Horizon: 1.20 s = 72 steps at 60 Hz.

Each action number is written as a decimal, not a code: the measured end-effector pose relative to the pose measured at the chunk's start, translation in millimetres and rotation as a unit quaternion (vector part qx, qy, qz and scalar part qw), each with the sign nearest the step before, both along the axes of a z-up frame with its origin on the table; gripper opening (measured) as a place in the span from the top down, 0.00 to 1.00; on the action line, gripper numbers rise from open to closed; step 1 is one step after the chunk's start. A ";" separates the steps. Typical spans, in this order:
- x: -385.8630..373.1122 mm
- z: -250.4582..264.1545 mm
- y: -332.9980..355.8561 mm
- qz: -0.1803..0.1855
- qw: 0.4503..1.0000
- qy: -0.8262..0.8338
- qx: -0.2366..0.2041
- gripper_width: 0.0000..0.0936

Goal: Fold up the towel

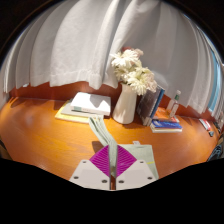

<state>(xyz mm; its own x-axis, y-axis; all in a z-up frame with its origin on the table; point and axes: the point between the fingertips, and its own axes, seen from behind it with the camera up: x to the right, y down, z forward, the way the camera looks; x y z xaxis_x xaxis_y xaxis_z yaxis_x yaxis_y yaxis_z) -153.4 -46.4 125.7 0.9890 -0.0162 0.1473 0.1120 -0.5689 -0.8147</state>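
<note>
**Narrow tongs, pale towel pinched between the pads**

Seen from the gripper (112, 168), looking forward along its two fingers over a warm brown wooden table (38, 132). Drawn close together, magenta pads (100, 160) almost facing each other, with only a thin pale sliver left between them. Clamped in that sliver: an edge of the towel (101, 130), pale green. Runs as a narrow band from between the fingers forward and a little to the left across the tabletop, ending short of the vase. Another pale patch just beside the right finger, possibly more of the same cloth; cannot tell.

Beyond the fingers, roughly straight ahead: a white vase (125, 104) standing upright, filled with white flowers (132, 70). To the left of the vase, a low stack of books (86, 104) lying flat, white on top, yellowish beneath. To the right of the vase, a few upright volumes (153, 103) leaning close against it, and a blue flat book (166, 125) lying on the wood nearer the fingers. Behind everything, a pale curtain (70, 45) hanging in folds along the far side of the table.
</note>
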 end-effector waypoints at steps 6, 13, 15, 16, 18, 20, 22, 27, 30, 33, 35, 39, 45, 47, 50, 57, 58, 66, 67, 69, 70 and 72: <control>63.9 5.6 0.2 -0.020 1.000 -0.004 0.001 0.94; 123.0 -24.5 -7.9 -0.021 0.999 -0.013 -0.032 0.95; 134.7 -37.4 -11.5 -0.017 0.999 -0.012 -0.046 0.93; 139.3 -43.9 -13.4 -0.014 0.998 -0.011 -0.053 0.92; 147.7 -57.2 -17.2 -0.007 0.998 -0.008 -0.065 0.86; 154.1 -68.7 -21.4 0.001 0.997 -0.006 -0.077 0.79; 159.1 -77.9 -25.4 0.007 0.997 -0.006 -0.081 0.68; 165.3 -80.8 -34.6 0.029 0.996 -0.008 -0.084 0.50; 166.4 -78.5 -40.4 0.034 0.996 -0.002 -0.083 0.47; 165.3 -69.4 -44.4 0.039 0.996 0.004 -0.077 0.41; 164.8 -60.4 -45.5 0.039 0.997 0.007 -0.070 0.38; 159.8 -34.7 -47.0 0.044 0.998 0.011 -0.051 0.34; 150.5 19.4 -50.6 0.051 0.998 0.012 -0.018 0.30; 145.7 39.7 -52.1 0.052 0.999 0.014 -0.004 0.29; 138.0 67.7 -57.5 0.052 0.998 0.023 0.016 0.25; 122.6 122.7 -73.9 0.048 0.996 0.038 0.057 0.20; 120.5 127.8 -76.9 0.046 0.996 0.040 0.060 0.20; 94.9 161.6 -101.8 0.038 0.995 0.055 0.079 0.20; 92.0 163.8 -105.0 0.036 0.995 0.056 0.080 0.20; 85.2 167.7 -111.3 0.035 0.994 0.058 0.082 0.20; 81.7 169.3 -114.2 0.034 0.994 0.059 0.083 0.20; 74.2 170.2 -121.4 0.032 0.994 0.059 0.087 0.20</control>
<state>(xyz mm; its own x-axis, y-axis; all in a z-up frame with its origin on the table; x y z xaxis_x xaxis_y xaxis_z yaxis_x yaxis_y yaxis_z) -79.3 -167.8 295.9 0.9990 0.0318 0.0316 0.0419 -0.4124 -0.9100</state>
